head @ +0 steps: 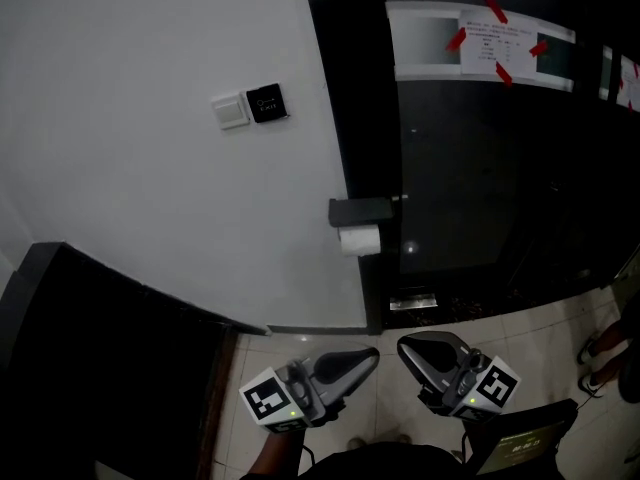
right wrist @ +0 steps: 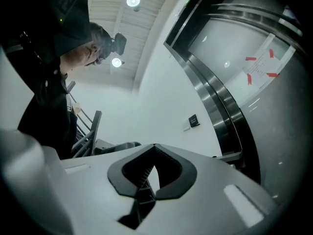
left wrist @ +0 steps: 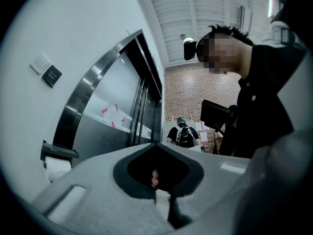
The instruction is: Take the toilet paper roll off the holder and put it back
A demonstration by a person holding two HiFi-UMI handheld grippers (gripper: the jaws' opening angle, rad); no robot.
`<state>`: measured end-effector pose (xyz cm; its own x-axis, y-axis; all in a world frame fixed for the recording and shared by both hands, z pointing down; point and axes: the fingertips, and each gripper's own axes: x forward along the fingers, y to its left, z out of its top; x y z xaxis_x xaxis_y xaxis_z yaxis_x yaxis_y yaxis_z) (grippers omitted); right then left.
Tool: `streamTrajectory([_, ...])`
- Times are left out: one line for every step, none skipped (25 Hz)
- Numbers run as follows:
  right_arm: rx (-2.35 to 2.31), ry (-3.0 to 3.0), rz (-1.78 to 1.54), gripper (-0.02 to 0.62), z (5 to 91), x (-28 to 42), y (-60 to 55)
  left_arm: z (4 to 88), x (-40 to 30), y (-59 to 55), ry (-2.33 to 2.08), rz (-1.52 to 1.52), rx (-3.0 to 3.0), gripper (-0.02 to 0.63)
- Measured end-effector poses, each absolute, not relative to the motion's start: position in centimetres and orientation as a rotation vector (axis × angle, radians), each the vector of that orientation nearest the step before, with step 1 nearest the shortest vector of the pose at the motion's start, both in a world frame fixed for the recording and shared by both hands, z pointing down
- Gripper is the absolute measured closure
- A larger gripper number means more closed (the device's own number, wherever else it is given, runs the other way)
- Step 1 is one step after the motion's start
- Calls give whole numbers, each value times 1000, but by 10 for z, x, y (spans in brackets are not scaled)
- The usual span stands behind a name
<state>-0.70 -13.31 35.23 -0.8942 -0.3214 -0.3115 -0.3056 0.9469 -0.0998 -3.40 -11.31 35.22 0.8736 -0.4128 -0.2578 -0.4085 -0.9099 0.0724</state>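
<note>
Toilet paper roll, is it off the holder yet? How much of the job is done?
Done: nothing that shows. The toilet paper roll sits on the holder on the white wall. In hand: nothing. The left gripper and right gripper are both shut, empty, and low down, well apart from the roll. Left: probably everything, which means reaching up, taking the roll off, then putting it back.

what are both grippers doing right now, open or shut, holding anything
Left grey two-jaw gripper: shut, holding nothing.
Right grey two-jaw gripper: shut, holding nothing.
</note>
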Motion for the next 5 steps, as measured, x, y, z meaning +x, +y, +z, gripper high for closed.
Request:
streamTrajectory([-464, 2771, -71, 594, 353, -6, -133, 353, -34, -112, -658, -419, 3027, 609])
streamTrajectory([-469, 2765, -74, 594, 353, -6, -133, 354, -33, -112, -654, -418, 3028, 609])
streamTrajectory([-472, 2759, -79, 594, 352, -6, -133, 354, -34, -111, -652, -416, 3029, 609])
streamTrajectory([-474, 2751, -86, 594, 352, -5, -133, 355, -34, -111, -650, -416, 3030, 609])
streamTrajectory([-476, 2744, -92, 594, 351, -5, -133, 355, -34, -111, -649, -415, 3031, 609])
